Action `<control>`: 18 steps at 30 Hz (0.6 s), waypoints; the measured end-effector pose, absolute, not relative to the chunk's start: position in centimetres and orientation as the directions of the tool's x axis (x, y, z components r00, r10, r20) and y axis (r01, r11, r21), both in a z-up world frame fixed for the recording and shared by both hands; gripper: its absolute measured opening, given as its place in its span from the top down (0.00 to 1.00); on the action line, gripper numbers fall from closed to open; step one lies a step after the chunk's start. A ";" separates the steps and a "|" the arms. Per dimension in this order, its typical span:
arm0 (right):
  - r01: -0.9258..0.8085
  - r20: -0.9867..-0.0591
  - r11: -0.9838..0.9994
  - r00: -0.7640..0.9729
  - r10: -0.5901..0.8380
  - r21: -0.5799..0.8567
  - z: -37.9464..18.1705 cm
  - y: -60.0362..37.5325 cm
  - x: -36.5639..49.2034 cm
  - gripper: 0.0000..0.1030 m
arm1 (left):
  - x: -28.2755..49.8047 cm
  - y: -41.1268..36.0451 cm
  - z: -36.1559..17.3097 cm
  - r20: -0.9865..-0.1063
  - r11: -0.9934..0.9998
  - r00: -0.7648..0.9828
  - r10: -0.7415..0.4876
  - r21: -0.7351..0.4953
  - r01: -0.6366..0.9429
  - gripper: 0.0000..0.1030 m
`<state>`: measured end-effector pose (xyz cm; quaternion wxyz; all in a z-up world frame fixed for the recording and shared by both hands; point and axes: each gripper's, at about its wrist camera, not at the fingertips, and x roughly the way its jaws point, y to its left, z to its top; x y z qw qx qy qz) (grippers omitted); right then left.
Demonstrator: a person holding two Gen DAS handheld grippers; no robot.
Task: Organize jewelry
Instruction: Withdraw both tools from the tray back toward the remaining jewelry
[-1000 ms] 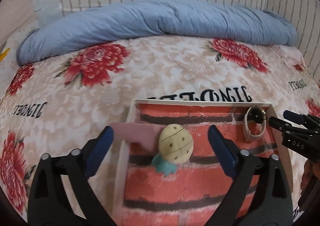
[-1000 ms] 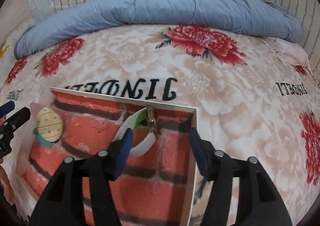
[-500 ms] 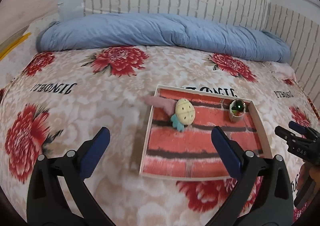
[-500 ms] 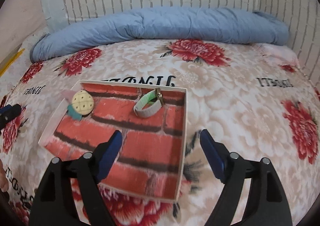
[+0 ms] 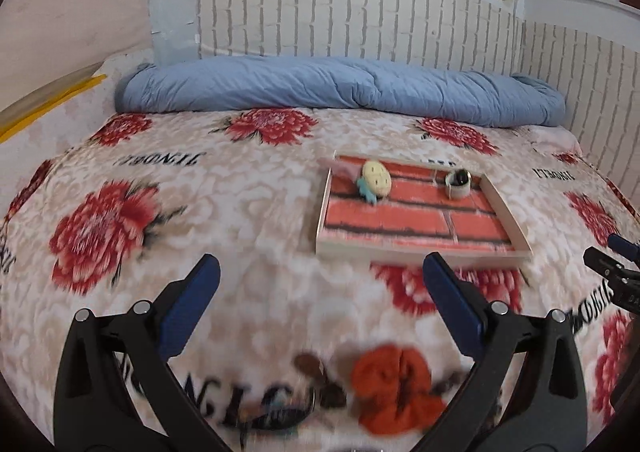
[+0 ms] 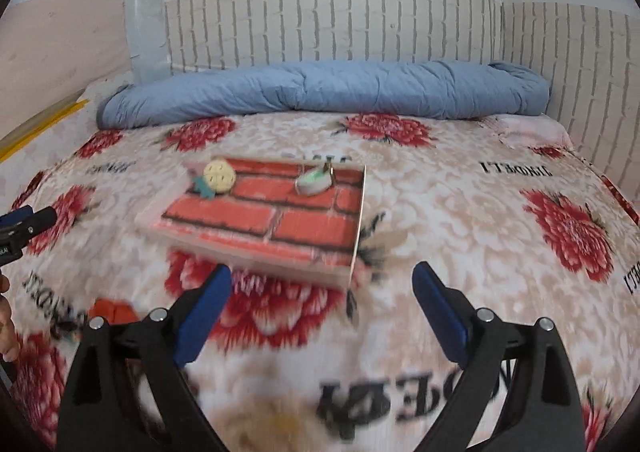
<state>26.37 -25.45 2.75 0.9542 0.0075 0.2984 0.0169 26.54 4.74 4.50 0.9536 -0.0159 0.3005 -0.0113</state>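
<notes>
The tray lay flat on the flowery blanket on the bed, and its floor looked like red bricks. Inside the tray, near its far left corner, lay a round yellow clip with a small teal bit sticking out. Near the tray's far right corner sat a watch with a pale band curled in a ring. The two were well apart, with bare red bricks between them. Beyond the tray, a rolled blue quilt lay along the white wall.

Both claws hung over the blanket on the near side of the tray, away from it. The left claw was wide open, with only blanket between its blue pads. The right claw was wide open too. Its jaws had just been opening, and nothing was between them. The right claw sat a little past the tray's near right corner. An orange cloth thing lay on the blanket, closer to the left claw than the tray; it was too blurry to tell what it was.
</notes>
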 end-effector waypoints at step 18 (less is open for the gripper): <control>-0.018 -0.585 0.999 0.811 -0.005 -0.032 -3.9 -24.9 16.3 0.13 | 16.7 3.6 -2.4 -0.614 1.000 0.789 0.002 0.016 0.010 0.05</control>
